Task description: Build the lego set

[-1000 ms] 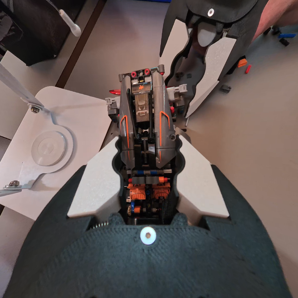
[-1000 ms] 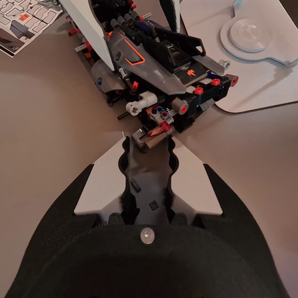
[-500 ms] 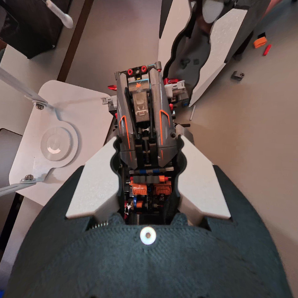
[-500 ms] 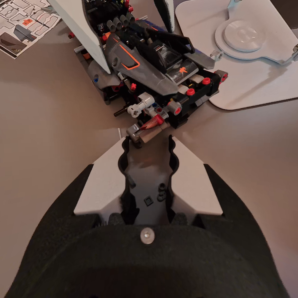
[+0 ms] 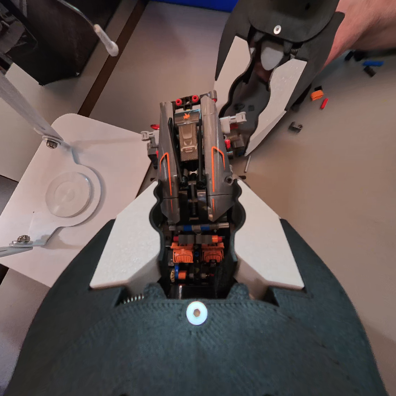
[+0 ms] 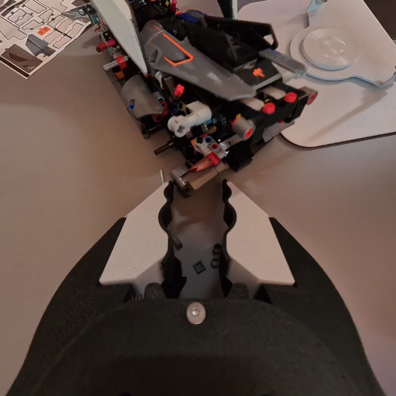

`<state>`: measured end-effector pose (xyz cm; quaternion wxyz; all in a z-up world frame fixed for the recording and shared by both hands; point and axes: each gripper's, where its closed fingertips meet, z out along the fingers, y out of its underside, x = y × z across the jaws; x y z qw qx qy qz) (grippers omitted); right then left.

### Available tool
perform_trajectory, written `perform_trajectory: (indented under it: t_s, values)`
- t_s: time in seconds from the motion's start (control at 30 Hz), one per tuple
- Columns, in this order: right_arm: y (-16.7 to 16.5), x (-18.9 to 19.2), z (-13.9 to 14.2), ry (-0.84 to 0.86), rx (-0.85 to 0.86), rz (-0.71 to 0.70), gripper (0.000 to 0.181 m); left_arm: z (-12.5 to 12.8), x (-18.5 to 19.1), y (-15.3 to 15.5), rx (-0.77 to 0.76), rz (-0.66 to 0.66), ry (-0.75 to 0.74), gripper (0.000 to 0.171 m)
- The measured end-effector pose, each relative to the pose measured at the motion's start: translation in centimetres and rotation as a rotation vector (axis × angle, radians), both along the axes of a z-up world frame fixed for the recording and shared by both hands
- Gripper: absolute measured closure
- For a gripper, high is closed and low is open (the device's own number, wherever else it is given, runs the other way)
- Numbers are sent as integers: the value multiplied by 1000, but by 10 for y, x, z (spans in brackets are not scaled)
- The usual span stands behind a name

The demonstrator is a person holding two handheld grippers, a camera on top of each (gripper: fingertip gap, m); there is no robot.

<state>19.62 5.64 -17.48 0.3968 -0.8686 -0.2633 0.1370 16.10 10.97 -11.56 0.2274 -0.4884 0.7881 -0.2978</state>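
- While the lego car (image 5: 194, 162) lies lengthwise on the tan table (image 5: 310, 214), the white mounting plate (image 5: 70, 171) sits at the far left of the left wrist view, with a clear round disc (image 5: 67, 195) set into it and metal brackets screwed on at two corners.
- Just right of that plate, the left gripper (image 5: 195, 188) pinches the lego car across its rear half, one white finger (image 5: 132, 242) against each flank of the grey, orange-striped body.
- Orange engine parts (image 5: 197, 254) of the car show in the gap between those fingers, close to the gripper's body.
- At the car's front right corner, a small grey and tan sub-assembly with a red translucent tip (image 6: 199, 171) juts out toward the right wrist camera.
- The right gripper (image 6: 196, 184) stands spread, pinching nothing; its fingertip (image 6: 169, 186) on the left of the view is touching or just beside that sub-assembly, which of the two I cannot tell.
- A few small dark loose pieces (image 6: 199, 266) lie on the table between its fingers.
- A thin pale pin (image 6: 161, 175) lies on the table just beside that gripper's tip on the left of the view.
- Farther right in the left wrist view, an orange piece (image 5: 317, 94), a red piece (image 5: 325, 102) and dark and blue bits are scattered on the table, well apart from the car.
- A printed sheet (image 6: 34, 36) lies at the upper left corner of the right wrist view.
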Motion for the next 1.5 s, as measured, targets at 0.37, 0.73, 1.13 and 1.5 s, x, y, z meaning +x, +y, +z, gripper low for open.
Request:
perform_trajectory:
  t_s: [0.37, 0.73, 1.13, 1.5]
  values:
    - [0, 0, 3, 37, -5, 6, 137, 22, 0, 4, -155, 22, -41, 110]
    - [-2, -2, -1, 13, -12, 19, 138, 10, -3, -1, 63, -5, 0, 111]
    - [-2, -3, -2, 9, -16, 24, 138, -17, 8, 9, 148, 38, 171, 94]
    - [-2, -3, 0, 26, -20, 25, 139, 4, 0, 8, 37, 45, 110, 95]
